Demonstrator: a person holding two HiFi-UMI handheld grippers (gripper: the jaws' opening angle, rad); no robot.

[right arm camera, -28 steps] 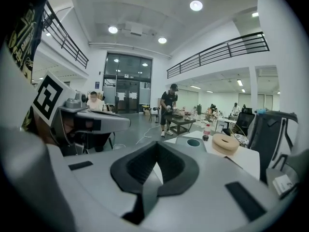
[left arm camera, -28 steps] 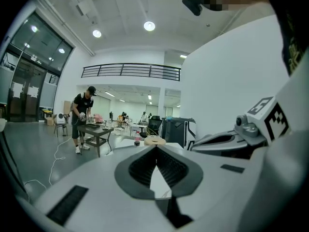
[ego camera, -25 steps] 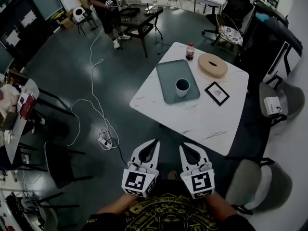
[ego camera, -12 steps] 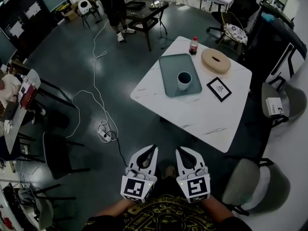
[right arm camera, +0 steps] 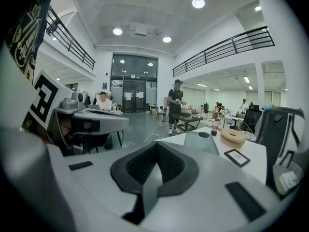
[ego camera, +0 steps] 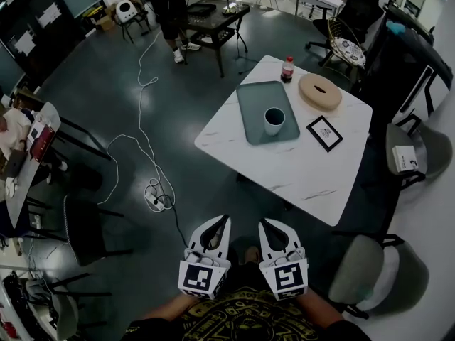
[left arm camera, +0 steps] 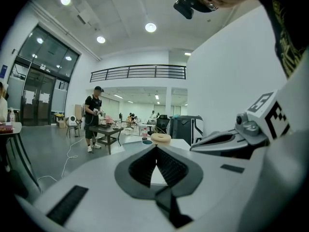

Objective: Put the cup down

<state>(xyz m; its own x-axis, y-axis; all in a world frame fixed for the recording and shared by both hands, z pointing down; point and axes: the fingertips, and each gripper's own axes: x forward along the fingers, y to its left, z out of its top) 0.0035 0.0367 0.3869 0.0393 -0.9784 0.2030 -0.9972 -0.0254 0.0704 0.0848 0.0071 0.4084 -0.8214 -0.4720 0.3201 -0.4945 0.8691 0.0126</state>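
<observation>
A white cup [ego camera: 274, 121] with a dark inside stands upright on a grey-green tray [ego camera: 249, 105] on the white marble table [ego camera: 306, 172]. Both grippers hang low in front of my body, well short of the table and apart from the cup. My left gripper [ego camera: 225, 221] and right gripper [ego camera: 263, 223] sit side by side, each shut with nothing between its jaws. In the right gripper view the cup [right arm camera: 204, 135] shows far beyond the shut right gripper [right arm camera: 157, 145]. The left gripper [left arm camera: 155, 148] points toward the same table, where the cup [left arm camera: 147, 141] is tiny.
On the table stand a red-capped bottle [ego camera: 287, 68], a round wooden ring [ego camera: 320, 91] and a small framed picture [ego camera: 324, 133]. Grey chairs [ego camera: 377, 275] stand at the right. A white cable [ego camera: 142, 148] runs over the dark floor. A person [ego camera: 170, 6] stands by a dark table.
Both grippers have drawn back slightly toward my body, staying shut and side by side. The cup has not moved on the tray.
</observation>
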